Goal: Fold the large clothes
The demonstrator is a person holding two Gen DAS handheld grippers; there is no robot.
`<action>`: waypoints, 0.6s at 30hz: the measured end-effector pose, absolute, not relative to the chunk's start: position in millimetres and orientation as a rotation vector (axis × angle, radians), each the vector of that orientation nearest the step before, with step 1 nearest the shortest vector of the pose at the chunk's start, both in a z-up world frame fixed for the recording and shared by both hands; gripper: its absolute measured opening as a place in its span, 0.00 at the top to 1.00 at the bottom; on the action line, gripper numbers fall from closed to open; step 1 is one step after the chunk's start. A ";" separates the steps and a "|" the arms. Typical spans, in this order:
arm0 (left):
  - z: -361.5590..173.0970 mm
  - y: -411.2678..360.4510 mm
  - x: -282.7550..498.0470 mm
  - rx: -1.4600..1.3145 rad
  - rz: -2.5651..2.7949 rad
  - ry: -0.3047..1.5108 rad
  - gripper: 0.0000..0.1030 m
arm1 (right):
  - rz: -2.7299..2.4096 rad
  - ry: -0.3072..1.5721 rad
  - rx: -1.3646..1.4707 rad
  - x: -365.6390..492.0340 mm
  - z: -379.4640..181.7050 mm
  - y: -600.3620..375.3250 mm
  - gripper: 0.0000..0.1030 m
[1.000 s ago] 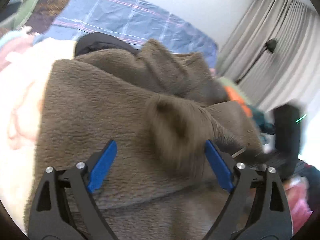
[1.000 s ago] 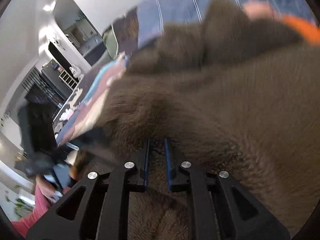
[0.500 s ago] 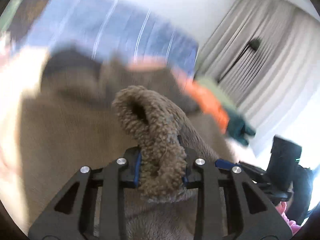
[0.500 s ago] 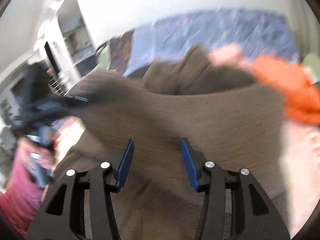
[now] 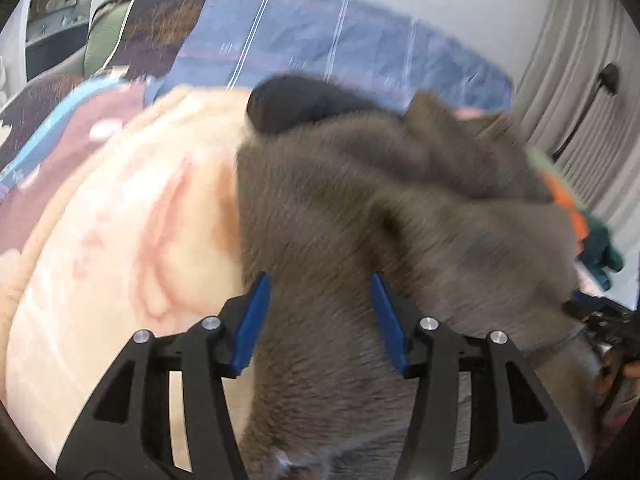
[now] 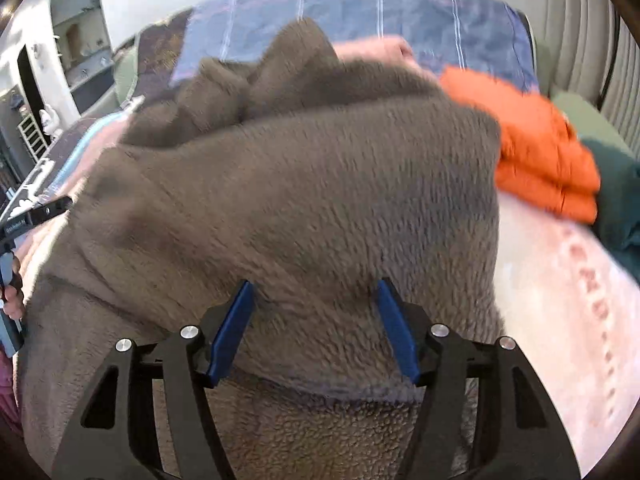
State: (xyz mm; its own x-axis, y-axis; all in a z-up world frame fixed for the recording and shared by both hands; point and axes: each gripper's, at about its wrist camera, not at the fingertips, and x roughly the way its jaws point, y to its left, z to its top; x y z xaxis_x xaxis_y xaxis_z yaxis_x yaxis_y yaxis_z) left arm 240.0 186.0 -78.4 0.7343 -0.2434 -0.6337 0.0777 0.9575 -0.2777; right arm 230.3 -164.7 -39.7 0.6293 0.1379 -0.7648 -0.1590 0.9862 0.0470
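On the bed, spread over a cream blanket (image 5: 120, 240) with pink markings, lies the brown fleece garment (image 6: 304, 200), bunched toward its far end and lapped over itself near the cameras. Half a second ago the left hand-held gripper (image 5: 318, 316) was clamped on a rolled fleece cuff; now its blue pads stand well apart with nothing between them, hovering over the garment's left edge where fleece meets blanket. So the sleeve has been let go, and I judge it has been laid in across the body, which would make one fold finished. The right hand-held gripper (image 6: 312, 326) is likewise spread wide, as it was half a second ago, and hangs over the fleece just above a seam running crosswise; a second ago it was pinched shut. With both free, the next step probably calls for a fresh grip on an edge or hem.

No box, basket or other container shows in either view. Beside the fleece sit a folded orange garment (image 6: 540, 152), a dark green one (image 6: 616, 192), and a blue checked cover (image 5: 340, 52) behind.
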 end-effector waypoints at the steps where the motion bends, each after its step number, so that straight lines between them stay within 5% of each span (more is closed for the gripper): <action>1: -69.1 178.1 238.4 -0.228 -0.194 0.697 0.50 | 0.166 0.844 -0.017 233.0 -36.1 -164.3 0.38; 6: -22.6 114.8 228.2 -0.142 -0.351 0.567 0.46 | 0.167 0.906 0.054 256.4 -59.3 -164.4 0.37; 12: -115.4 54.9 276.3 0.199 -0.139 0.754 0.42 | 0.140 0.812 -0.122 247.0 -70.9 -140.3 0.30; 18: -106.1 50.2 249.2 0.312 -0.134 0.743 0.42 | 0.168 0.806 -0.081 247.0 -72.0 -147.4 0.23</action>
